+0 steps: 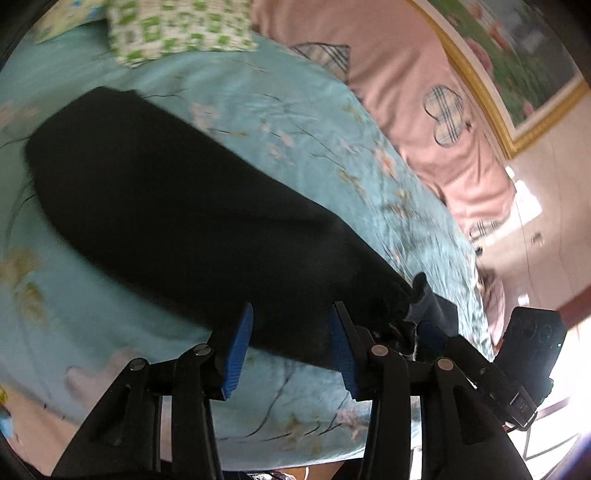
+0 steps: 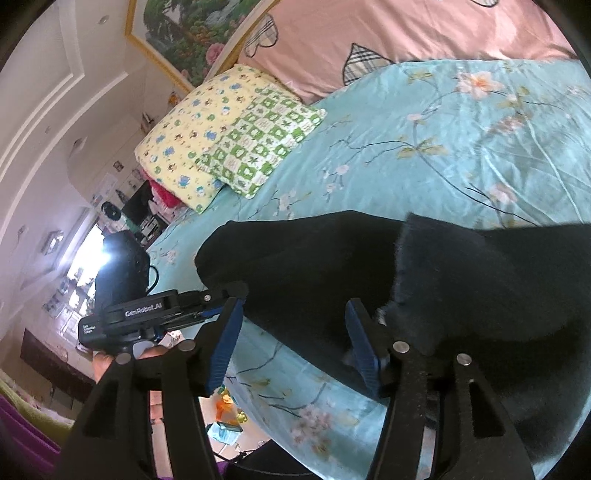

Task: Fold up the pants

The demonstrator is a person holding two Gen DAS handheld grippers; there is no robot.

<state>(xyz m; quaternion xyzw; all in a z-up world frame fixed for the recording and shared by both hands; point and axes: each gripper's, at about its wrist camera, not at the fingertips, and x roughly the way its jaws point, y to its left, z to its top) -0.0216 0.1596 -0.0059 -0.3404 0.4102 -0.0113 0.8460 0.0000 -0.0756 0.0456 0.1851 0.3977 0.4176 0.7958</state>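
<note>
Left wrist: pants (image 1: 166,206) stretch upper-left to lower-right on bedspread (image 1: 295,122); both hand-held grippers released.

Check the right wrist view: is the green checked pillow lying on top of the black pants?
No, the green checked pillow lies apart from the black pants, with bare blue floral sheet between them.

bright daylight, fisheye warp, motion blur

A bed (image 2: 461,155) covered with a teal floral sheet is seen. Black pants (image 2: 314,266) are spread on it at centre frame, two patterned pillows (image 2: 229,136) at upper left, a pink quilt (image 2: 388,29) along the top.
</note>
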